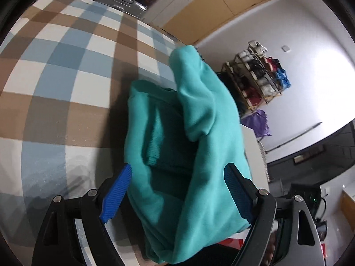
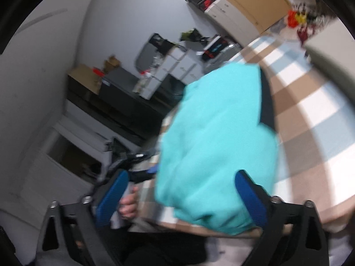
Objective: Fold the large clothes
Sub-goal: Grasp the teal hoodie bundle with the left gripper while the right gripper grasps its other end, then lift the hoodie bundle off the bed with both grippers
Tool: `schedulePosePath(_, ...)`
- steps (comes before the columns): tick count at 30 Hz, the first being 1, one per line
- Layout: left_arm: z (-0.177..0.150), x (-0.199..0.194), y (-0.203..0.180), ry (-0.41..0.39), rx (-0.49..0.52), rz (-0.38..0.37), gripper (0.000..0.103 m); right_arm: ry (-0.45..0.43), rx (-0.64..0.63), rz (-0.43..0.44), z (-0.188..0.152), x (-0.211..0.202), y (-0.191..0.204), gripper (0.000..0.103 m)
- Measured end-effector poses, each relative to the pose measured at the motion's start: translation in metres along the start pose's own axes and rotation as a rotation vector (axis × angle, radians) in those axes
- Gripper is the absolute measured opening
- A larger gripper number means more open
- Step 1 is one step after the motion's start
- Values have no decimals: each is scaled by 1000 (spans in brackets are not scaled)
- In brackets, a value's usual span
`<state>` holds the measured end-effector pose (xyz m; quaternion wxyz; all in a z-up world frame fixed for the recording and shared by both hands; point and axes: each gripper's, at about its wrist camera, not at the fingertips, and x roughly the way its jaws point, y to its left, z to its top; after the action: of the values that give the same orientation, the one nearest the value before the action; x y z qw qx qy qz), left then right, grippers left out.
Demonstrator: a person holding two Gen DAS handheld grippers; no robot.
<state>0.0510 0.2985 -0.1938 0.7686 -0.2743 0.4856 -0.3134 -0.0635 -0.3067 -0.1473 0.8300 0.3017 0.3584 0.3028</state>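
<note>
Bunched teal fleece garment (image 1: pixel 190 146) fills centre and lower centre of left wrist view, lying on checked blue, brown and white cloth surface (image 1: pixel 66 71). Left gripper (image 1: pixel 177 190) jaws spread wide, garment between blue pads, left pad clear of it. Right gripper (image 2: pixel 180 197) wide open in blurred view, garment (image 2: pixel 217 146) between fingers; contact unclear.

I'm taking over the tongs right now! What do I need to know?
Left tongs: open, with the teal sweatshirt bunched between the pads, not pinched.
Right tongs: open wide; the same sweatshirt sits between them. This view is blurred.
The sweatshirt lies in a rumpled, partly folded bundle near the edge of the checked tablecloth.
Done: rough folds.
Left: probably smooth and square it into a neat stack.
</note>
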Motion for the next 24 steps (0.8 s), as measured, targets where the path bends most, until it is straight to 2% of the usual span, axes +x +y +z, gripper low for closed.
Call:
schedulePosePath(3, 9, 6, 1, 41, -15, -23, 87, 34, 3, -124, 25, 7, -14, 101)
schedulePosePath(6, 15, 15, 14, 117, -68, -8, 87, 121, 70, -168, 42, 27, -39, 101)
schedulePosePath(8, 15, 27, 23, 192, -99, -38, 87, 179, 140, -159, 48, 42, -58, 101)
schedulePosePath(11, 12, 35, 29, 259, -135, -70, 87, 231, 211, -125, 49, 61, -76, 101)
schedulePosePath(14, 11, 44, 35, 301, -181, -129, 87, 292, 253, -55, 46, 80, -85, 102)
schedulePosePath(17, 9, 50, 40, 334, -220, -190, 87, 311, 250, -53, 45, 90, -90, 103)
schedulePosePath(19, 4, 57, 40, 371, -246, -189, 87, 305, 254, -48, 44, 92, -92, 103)
schedulePosePath(21, -3, 63, 34, 418, -225, -170, 89, 312, 242, -48, 43, 93, -92, 103)
schedulePosePath(24, -5, 62, 16, 394, -125, -126, 90, 322, 242, -28, 39, 96, -96, 103)
